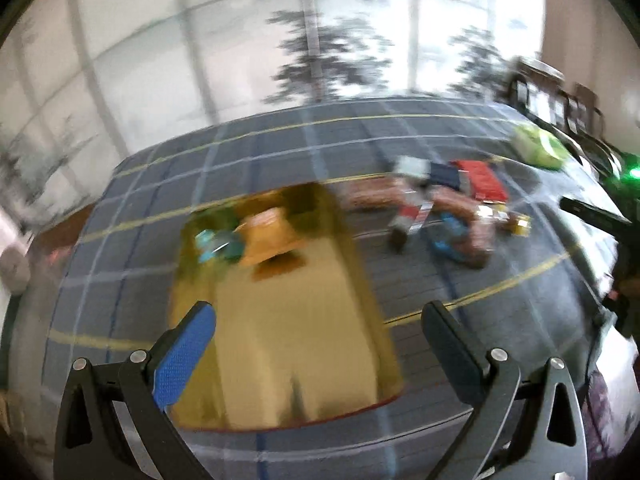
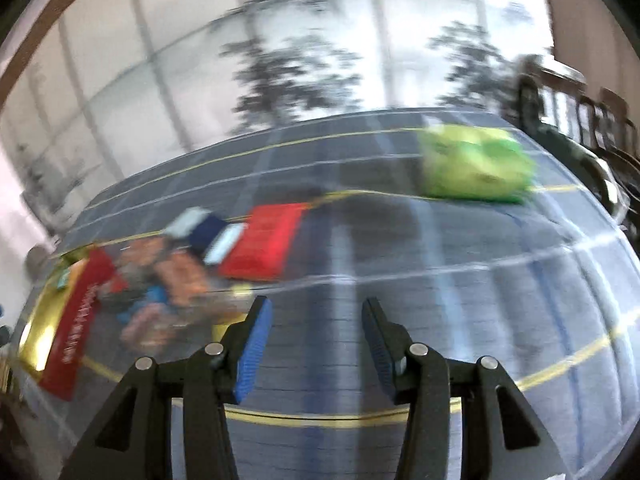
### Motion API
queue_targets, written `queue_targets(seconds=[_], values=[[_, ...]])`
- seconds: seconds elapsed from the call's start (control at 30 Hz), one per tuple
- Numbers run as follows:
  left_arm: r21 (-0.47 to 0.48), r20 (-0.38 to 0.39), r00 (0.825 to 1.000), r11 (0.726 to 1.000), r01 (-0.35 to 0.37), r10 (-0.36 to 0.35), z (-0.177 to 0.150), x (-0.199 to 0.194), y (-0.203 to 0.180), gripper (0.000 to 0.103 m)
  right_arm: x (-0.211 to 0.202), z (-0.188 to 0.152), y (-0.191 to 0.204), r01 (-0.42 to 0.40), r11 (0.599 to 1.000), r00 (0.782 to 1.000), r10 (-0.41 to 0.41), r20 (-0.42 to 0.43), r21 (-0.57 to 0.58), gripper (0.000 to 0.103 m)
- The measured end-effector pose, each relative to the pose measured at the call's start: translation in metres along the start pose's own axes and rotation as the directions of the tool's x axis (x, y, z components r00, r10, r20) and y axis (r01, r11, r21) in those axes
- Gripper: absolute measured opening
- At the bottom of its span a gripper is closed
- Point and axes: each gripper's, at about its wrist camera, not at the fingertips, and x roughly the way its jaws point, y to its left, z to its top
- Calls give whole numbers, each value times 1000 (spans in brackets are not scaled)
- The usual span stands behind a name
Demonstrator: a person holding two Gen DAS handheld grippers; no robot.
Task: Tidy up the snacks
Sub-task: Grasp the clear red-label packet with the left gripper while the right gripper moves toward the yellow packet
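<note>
Presently the loose snack packets (image 1: 444,216) lie heaped on the plaid tablecloth (image 2: 460,280) just beside the gold tray (image 1: 280,340); they look light, crinkly and slippery, best pinched at a flat sealed edge. Both the left gripper (image 1: 320,320) and right gripper (image 2: 316,320) tilt downward above the table, fingers parted and grasping nothing.

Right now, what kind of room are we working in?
Probably a home dining area: a table under a blue-grey plaid tablecloth, dark wooden chairs at its far side, and a large gridded window showing trees outside.
</note>
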Motion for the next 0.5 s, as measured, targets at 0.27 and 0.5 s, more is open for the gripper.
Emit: queue_targets(seconds=[0.27, 0.5], values=[[195, -83, 985, 966, 167, -154, 57, 48, -48, 102, 18, -18, -54, 19, 996, 999, -17, -28, 90, 48], [251, -258, 945, 931, 265, -199, 91, 125, -66, 90, 18, -18, -54, -55, 995, 998, 54, 10, 88, 52]])
